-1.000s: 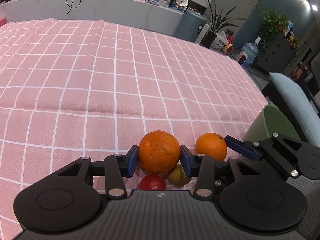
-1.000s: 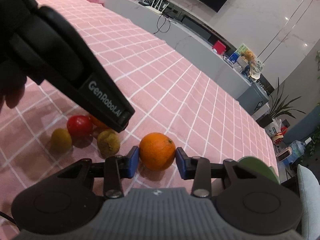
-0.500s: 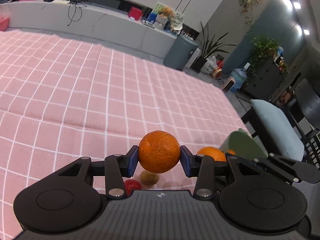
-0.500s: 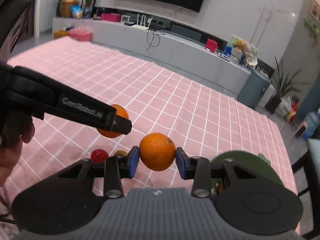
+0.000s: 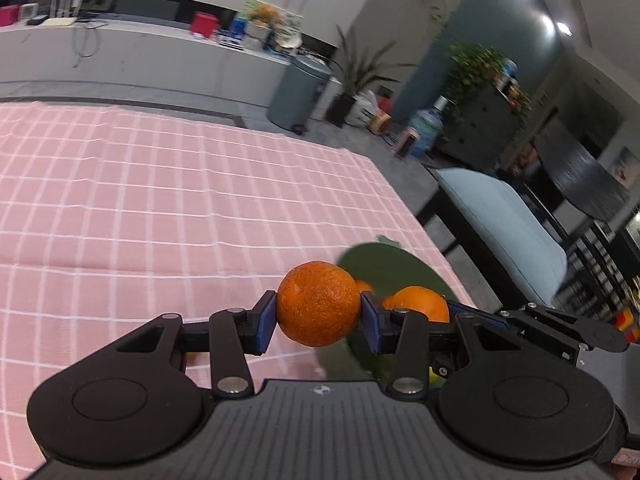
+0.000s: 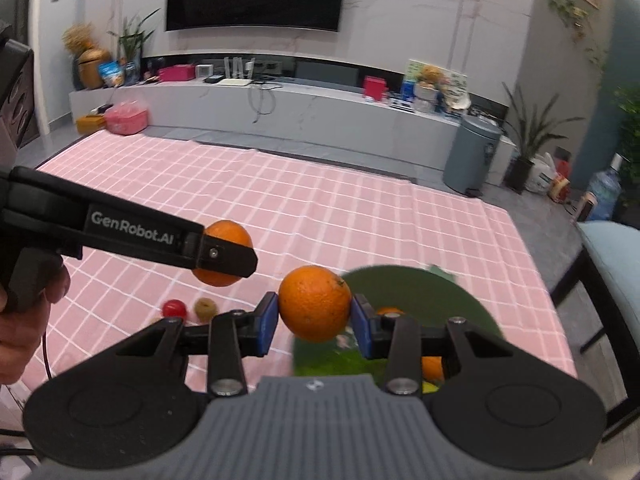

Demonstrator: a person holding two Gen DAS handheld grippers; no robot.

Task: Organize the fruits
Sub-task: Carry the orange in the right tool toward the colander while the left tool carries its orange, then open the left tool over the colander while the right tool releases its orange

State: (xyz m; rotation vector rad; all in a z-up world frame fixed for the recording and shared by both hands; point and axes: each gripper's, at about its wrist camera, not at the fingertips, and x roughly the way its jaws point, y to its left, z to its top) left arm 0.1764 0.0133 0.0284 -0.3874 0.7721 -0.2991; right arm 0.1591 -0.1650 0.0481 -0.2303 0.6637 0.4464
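Left wrist view: the left gripper (image 5: 319, 316) is clamping an orange (image 5: 318, 304) between its blue pads, holding it in the air above the pink checked cloth (image 5: 160, 200), just at the near edge of a green plate (image 5: 392, 268). Right wrist view — the right gripper (image 6: 315, 320) is gripping a second orange (image 6: 315, 302) the same way, hanging over that plate's (image 6: 460, 292) left rim. More oranges are lying on the plate, partly hidden behind the fingers. A red fruit (image 6: 174, 309) and a brownish one (image 6: 205, 308) are sitting on the cloth, near each other, well left of the plate — below the left gripper (image 6: 224, 254).
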